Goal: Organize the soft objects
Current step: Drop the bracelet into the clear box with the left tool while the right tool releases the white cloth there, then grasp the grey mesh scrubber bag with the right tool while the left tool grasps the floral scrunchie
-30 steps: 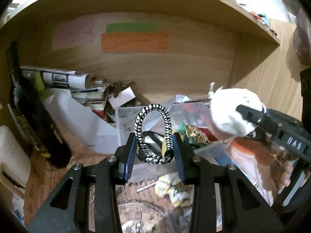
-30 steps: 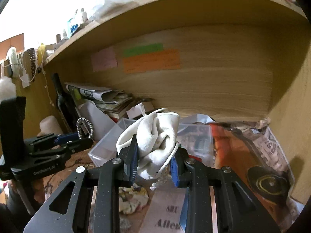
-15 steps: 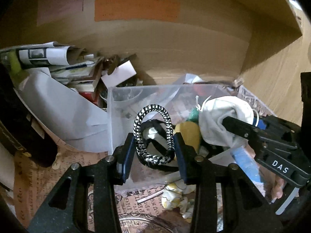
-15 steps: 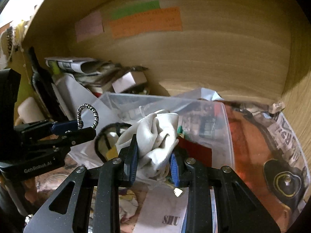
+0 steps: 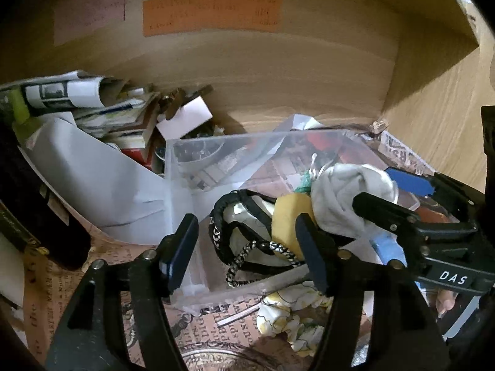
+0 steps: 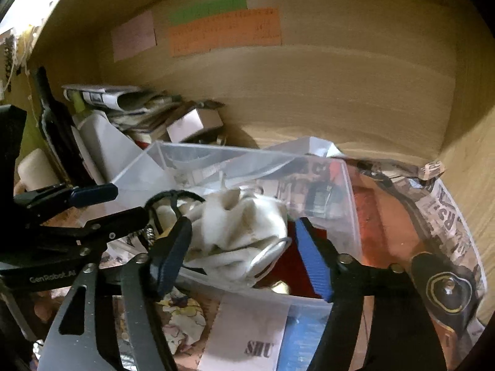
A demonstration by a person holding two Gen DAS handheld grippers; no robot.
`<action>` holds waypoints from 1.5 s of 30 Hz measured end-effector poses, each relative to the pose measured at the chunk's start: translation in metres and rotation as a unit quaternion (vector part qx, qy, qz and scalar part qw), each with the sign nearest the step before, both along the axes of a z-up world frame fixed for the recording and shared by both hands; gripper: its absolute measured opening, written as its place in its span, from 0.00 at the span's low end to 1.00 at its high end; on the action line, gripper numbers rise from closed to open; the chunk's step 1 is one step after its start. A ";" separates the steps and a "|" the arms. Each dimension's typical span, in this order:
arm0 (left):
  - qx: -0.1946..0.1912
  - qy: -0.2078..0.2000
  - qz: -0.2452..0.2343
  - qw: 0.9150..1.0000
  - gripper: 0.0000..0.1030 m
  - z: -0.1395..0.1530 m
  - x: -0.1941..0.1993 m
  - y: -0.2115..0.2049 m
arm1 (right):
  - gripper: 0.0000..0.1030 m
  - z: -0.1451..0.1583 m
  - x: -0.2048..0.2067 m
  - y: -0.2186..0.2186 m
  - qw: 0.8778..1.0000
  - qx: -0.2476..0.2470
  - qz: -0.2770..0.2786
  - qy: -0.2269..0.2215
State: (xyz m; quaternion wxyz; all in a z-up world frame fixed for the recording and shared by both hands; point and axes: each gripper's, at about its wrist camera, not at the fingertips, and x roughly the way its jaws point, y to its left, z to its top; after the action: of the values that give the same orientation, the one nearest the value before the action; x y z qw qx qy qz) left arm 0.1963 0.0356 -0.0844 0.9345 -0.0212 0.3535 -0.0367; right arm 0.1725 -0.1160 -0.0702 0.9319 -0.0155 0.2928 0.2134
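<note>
Both the left gripper (image 5: 247,247) and the right gripper (image 6: 244,247) stood wide over the bin (image 5: 173,160), cord (image 5: 247,253) and cloth (image 6: 238,235) lying inside at twelve o'clock; lifting straight up looked wisest to avoid snagging.

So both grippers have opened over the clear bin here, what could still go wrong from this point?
1. The white cloth is bunched between the right gripper fingers; one fold may touch the left finger and could get dragged out on withdrawal.
2. The black-and-white cord lies by the near wall of the clear bin, between the left gripper fingers; a finger could hook its loop.
3. Both grippers crowd the same bin and may bump.
</note>
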 end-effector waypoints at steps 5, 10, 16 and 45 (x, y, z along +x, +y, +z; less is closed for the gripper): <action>-0.002 -0.029 0.000 1.000 0.67 0.018 -0.020 0.001 | 0.70 0.017 -0.016 -0.003 1.000 0.009 0.000 -0.027; 0.004 -0.062 0.001 0.998 0.80 0.034 -0.044 0.001 | 0.70 0.033 -0.038 -0.001 0.998 0.020 0.014 -0.050; -0.005 -0.074 0.003 0.997 0.85 0.037 -0.075 0.008 | 0.76 0.032 -0.070 0.003 0.997 0.024 0.039 -0.061; -0.031 0.060 0.003 0.998 0.88 -0.047 -0.116 0.005 | 0.38 -0.069 -0.114 0.043 0.988 -0.021 0.128 0.086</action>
State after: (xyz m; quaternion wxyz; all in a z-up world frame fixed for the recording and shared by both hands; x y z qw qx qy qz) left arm 0.0803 0.0406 -0.1316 0.9107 -0.0534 0.4071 -0.0440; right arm 0.0584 -0.0726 -0.1388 0.8676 -0.0542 0.3721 0.3252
